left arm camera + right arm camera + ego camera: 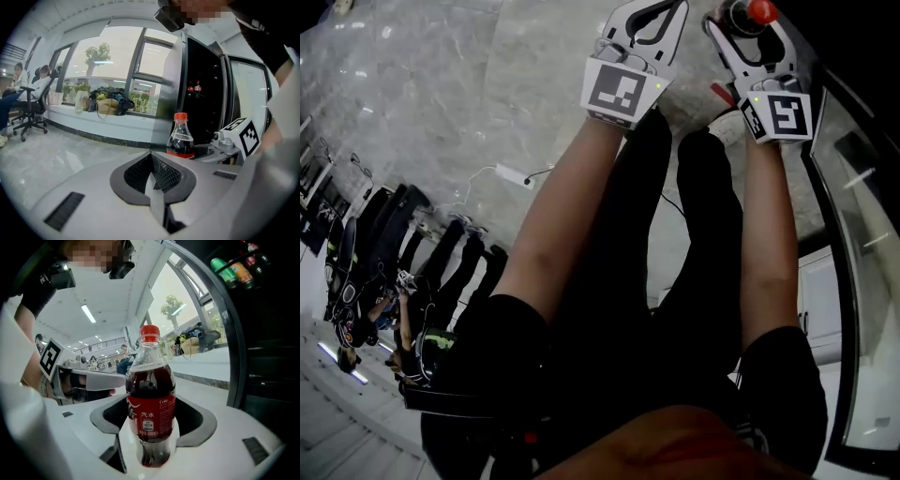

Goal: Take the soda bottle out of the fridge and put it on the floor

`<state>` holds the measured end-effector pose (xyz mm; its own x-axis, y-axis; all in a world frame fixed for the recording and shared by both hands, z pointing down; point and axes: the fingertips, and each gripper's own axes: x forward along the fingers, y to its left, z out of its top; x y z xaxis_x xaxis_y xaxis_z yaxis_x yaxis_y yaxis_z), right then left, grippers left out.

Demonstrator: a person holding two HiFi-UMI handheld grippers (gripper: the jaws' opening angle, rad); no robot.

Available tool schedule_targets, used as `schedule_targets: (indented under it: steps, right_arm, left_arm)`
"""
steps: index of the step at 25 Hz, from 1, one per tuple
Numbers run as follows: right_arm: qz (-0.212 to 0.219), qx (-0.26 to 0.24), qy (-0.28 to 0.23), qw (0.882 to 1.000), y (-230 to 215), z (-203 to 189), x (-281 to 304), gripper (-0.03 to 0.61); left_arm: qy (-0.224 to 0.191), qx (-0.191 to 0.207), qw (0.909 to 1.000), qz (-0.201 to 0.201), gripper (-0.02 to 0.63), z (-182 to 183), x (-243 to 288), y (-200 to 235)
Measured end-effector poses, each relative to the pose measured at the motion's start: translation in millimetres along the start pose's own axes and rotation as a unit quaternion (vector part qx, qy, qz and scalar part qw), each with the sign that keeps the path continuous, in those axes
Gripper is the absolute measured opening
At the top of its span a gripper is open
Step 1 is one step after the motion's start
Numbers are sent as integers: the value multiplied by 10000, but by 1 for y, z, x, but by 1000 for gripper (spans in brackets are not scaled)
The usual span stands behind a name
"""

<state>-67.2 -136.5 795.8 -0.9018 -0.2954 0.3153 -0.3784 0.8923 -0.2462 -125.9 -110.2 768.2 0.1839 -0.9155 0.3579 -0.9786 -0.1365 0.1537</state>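
A soda bottle (150,404) with dark cola, a red label and a red cap stands upright between the jaws of my right gripper (152,430), which is shut on its lower body. In the head view only its red cap (761,11) shows, above the right gripper (748,33). My left gripper (153,161) is shut with nothing in it and sits just left of the bottle (180,137). In the head view the left gripper (649,33) is level with the right one. The fridge (262,357) stands dark at the right, with cans on an upper shelf.
Grey marble floor (431,103) lies below both grippers. The fridge's glass door (862,197) stands at the right edge. A white power strip (510,175) with a cable lies on the floor. Office chairs (389,234) line the left. People sit by the windows (28,89).
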Motion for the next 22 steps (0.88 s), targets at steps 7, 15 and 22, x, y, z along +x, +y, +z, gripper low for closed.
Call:
schedule_targets:
  steps: [7, 15, 22]
  right_arm:
    - [39, 25, 428, 9991, -17, -96, 48, 311]
    - [88, 14, 638, 9979, -36, -173, 120, 311]
    - [136, -116, 724, 9972, -44, -226, 165, 311]
  left_arm:
    - [285, -52, 9996, -29, -5, -76, 15, 24]
    - [340, 98, 9994, -13, -5, -127, 53, 61]
    - [333, 212, 9992, 32, -5, -163, 70, 88]
